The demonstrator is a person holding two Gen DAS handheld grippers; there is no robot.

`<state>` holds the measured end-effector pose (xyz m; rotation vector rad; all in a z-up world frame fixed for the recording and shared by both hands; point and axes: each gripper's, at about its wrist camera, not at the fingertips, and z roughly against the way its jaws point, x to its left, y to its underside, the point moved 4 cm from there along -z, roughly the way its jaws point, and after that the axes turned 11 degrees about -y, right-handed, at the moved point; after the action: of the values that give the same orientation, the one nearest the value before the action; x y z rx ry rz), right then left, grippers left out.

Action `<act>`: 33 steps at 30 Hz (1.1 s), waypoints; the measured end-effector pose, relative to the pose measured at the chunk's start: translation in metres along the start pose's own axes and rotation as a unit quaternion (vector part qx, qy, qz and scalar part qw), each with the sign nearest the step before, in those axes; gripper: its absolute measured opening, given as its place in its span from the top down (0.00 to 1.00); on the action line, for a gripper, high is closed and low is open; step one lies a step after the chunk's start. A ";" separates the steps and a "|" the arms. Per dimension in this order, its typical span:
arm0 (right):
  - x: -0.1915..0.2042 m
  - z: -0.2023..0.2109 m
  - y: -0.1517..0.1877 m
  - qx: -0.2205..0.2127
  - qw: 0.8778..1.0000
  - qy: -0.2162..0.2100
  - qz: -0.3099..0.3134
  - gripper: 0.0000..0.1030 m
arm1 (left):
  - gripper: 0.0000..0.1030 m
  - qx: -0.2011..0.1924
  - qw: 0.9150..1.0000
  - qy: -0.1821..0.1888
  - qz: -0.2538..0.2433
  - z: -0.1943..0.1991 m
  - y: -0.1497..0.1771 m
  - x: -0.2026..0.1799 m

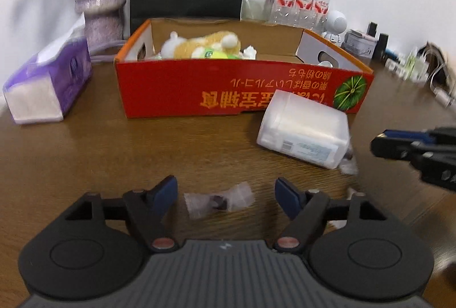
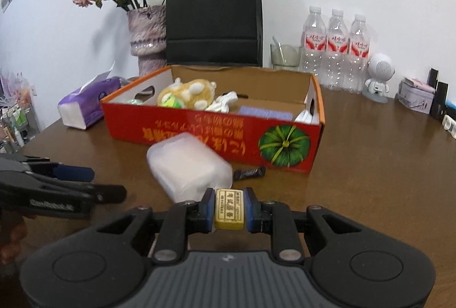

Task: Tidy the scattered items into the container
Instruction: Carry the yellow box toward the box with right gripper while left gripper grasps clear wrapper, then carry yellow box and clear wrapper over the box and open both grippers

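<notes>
A small clear-wrapped dark candy [image 1: 219, 201] lies on the brown wooden table [image 1: 114, 154] between the released left gripper's [image 1: 226, 195] spread fingers. The right gripper [image 2: 229, 209] clenches a yellow rectangular eraser [image 2: 228, 209] near the red cardboard box [image 2: 213, 134].

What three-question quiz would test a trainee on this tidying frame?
1. True or false: the right gripper is empty.
2. What lies between the left gripper's open fingers?
3. Where is the plush toy: A in the red box, B on the table, C beside the vase?

Key: 1 false, it clamps a yellow eraser. 2 a clear-wrapped candy, not gripped. 3 A.
</notes>
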<state>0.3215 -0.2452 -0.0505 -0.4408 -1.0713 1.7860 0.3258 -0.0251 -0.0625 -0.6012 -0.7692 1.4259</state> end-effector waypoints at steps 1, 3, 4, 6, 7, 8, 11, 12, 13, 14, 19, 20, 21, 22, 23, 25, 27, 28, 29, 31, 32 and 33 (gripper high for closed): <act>0.001 0.001 0.002 0.000 1.000 -0.001 -0.001 0.81 | 0.48 -0.008 1.000 -0.011 -0.005 0.002 0.002 -0.001; 0.003 0.003 0.004 0.000 1.000 -0.004 -0.003 0.81 | 0.65 -0.013 1.000 -0.003 -0.007 0.007 0.002 -0.001; 0.004 0.004 0.004 -0.001 1.000 -0.005 -0.003 0.81 | 0.73 -0.017 1.000 -0.001 -0.007 0.010 0.002 0.000; 0.005 0.005 0.004 -0.002 1.000 -0.006 -0.003 0.81 | 0.78 -0.029 1.000 -0.005 -0.011 0.016 0.003 0.000; 0.005 0.006 0.004 -0.002 1.000 -0.006 -0.003 0.81 | 0.78 -0.030 1.000 -0.003 -0.009 0.017 0.003 0.001; 0.005 0.007 0.004 -0.003 1.000 -0.006 -0.003 0.81 | 0.79 -0.031 0.999 -0.002 -0.008 0.018 0.003 0.002; 0.004 0.008 0.003 -0.004 1.000 -0.007 -0.003 0.81 | 0.79 -0.036 0.999 0.000 -0.002 0.022 0.002 0.004; 0.004 0.008 0.003 -0.004 1.000 -0.007 -0.002 0.81 | 0.79 -0.039 0.999 0.001 -0.001 0.023 0.000 0.005; 0.004 0.008 0.003 -0.004 1.000 -0.007 -0.002 0.81 | 0.79 -0.043 0.999 0.002 0.001 0.025 -0.001 0.005; 0.004 0.008 0.003 -0.004 1.000 -0.007 -0.002 0.81 | 0.79 -0.047 0.999 0.004 0.002 0.027 -0.003 0.005; 0.004 0.009 -0.004 -0.011 1.000 -0.004 0.001 0.81 | 0.79 -0.083 0.996 0.013 0.004 0.043 -0.025 0.005; 0.004 0.009 -0.008 -0.013 1.000 -0.003 0.002 0.81 | 0.79 -0.091 0.996 0.015 0.006 0.045 -0.032 0.005; 0.004 0.009 -0.011 -0.016 1.000 -0.002 0.004 0.81 | 0.79 -0.099 0.995 0.017 0.008 0.047 -0.039 0.004; 0.004 0.009 -0.016 -0.019 1.000 -0.001 0.005 0.81 | 0.79 -0.106 0.994 0.019 0.011 0.048 -0.046 0.004; 0.003 0.008 -0.021 -0.023 1.000 0.000 0.007 0.81 | 0.79 -0.113 0.993 0.020 0.015 0.049 -0.054 0.004; 0.003 0.006 -0.034 -0.031 0.999 0.002 0.009 0.81 | 0.79 -0.124 0.992 0.023 0.026 0.047 -0.069 0.004; 0.002 0.002 -0.048 -0.041 0.999 0.004 0.009 0.81 | 0.79 -0.133 0.990 0.026 0.039 0.043 -0.085 0.004; 0.001 0.000 -0.057 -0.048 0.999 0.005 0.009 0.81 | 0.79 -0.136 0.989 0.029 0.048 0.040 -0.093 0.005; 0.000 -0.002 -0.066 -0.054 0.998 0.006 0.010 0.81 | 0.79 -0.140 0.988 0.031 0.056 0.037 -0.100 0.005; -0.002 -0.009 -0.084 -0.066 0.998 0.010 0.012 0.81 | 0.79 -0.145 0.986 0.037 0.073 0.030 -0.113 0.007; -0.004 -0.013 -0.092 -0.071 0.997 0.012 0.011 0.81 | 0.79 -0.147 0.985 0.037 0.082 0.024 -0.120 0.007; -0.006 -0.017 -0.100 -0.076 0.997 0.013 0.009 0.81 | 0.79 -0.148 0.984 0.035 0.091 0.019 -0.127 0.008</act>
<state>0.3911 -0.2279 0.0210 -0.5665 -1.1939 1.7167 0.3919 -0.0281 0.0476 -0.9667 -0.8959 1.4578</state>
